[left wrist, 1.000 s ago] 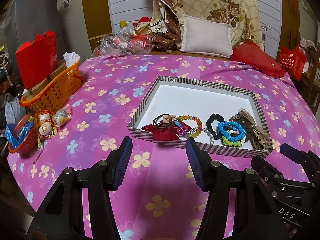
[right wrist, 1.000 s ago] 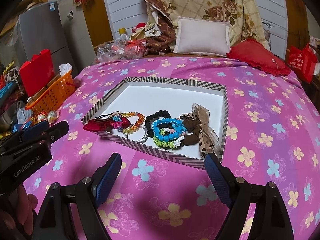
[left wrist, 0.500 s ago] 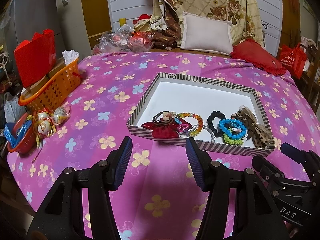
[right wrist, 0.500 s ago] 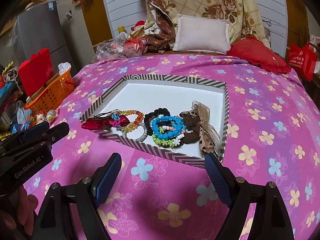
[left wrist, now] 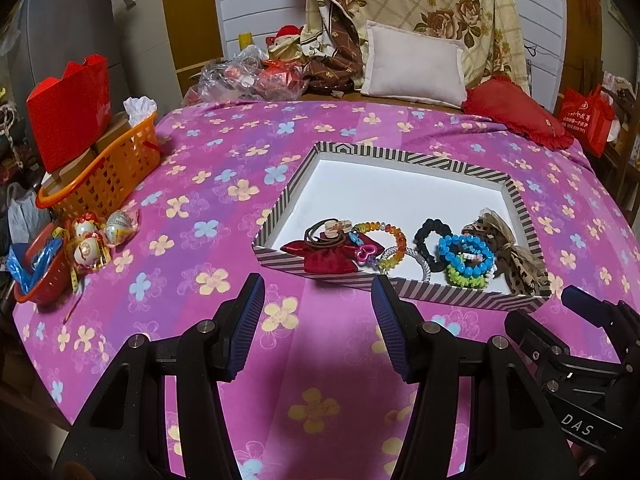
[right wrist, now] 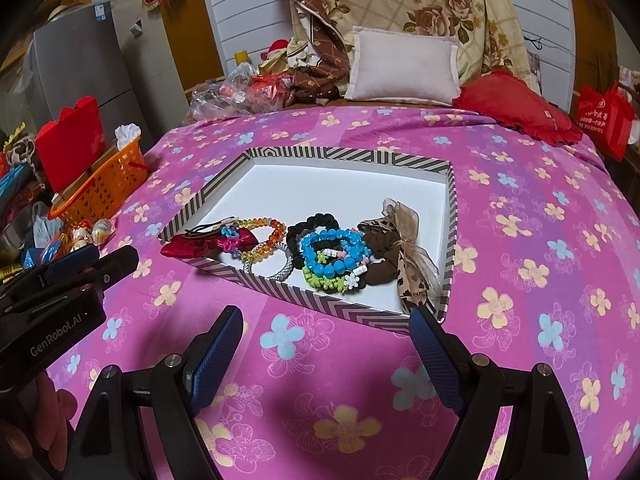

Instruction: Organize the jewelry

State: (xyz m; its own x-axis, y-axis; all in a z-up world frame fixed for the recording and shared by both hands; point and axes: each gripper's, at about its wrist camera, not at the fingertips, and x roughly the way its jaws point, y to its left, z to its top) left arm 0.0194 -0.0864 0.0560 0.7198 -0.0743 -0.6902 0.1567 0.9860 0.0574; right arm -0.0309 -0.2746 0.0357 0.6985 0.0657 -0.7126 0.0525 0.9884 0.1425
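Jewelry lay bunched along the near wall of the striped tray [right wrist: 224, 184], itself set toward the middle of the bed under a pink flowered bedspread [left wrist: 208, 184]. At the tray's near left corner sat a red satin bow [left wrist: 325, 257] with a brown hair tie [left wrist: 325, 233] on top. Just beside them lay an amber bead bracelet [right wrist: 269, 240] and a silver bangle [right wrist: 285, 271]. Next came a black scrunchie [right wrist: 316, 225], touching stacked blue bracelets [right wrist: 335, 253] and a green bracelet [right wrist: 325, 279]. A leopard ribbon scrunchie [right wrist: 404, 256] filled the near right corner. The far half of the tray was bare white.

Both tongs stood wide and held nothing. The left gripper [left wrist: 318, 320] hung over the bedspread just short of the near wall, in line with the red bow. The right gripper [right wrist: 326, 354] hovered likewise, short of the near wall and in line with the blue and green bracelets.

Such a scene fitted two stages. Either the pieces were gathered in a heap awaiting sorting across the bare floor, or they had been collected into the tray and the grippers were clear of them. The pictures did not settle which. Any pick from this pile would have called for a narrow, careful pinch on a single loop, since neighbours touched and overlapped.
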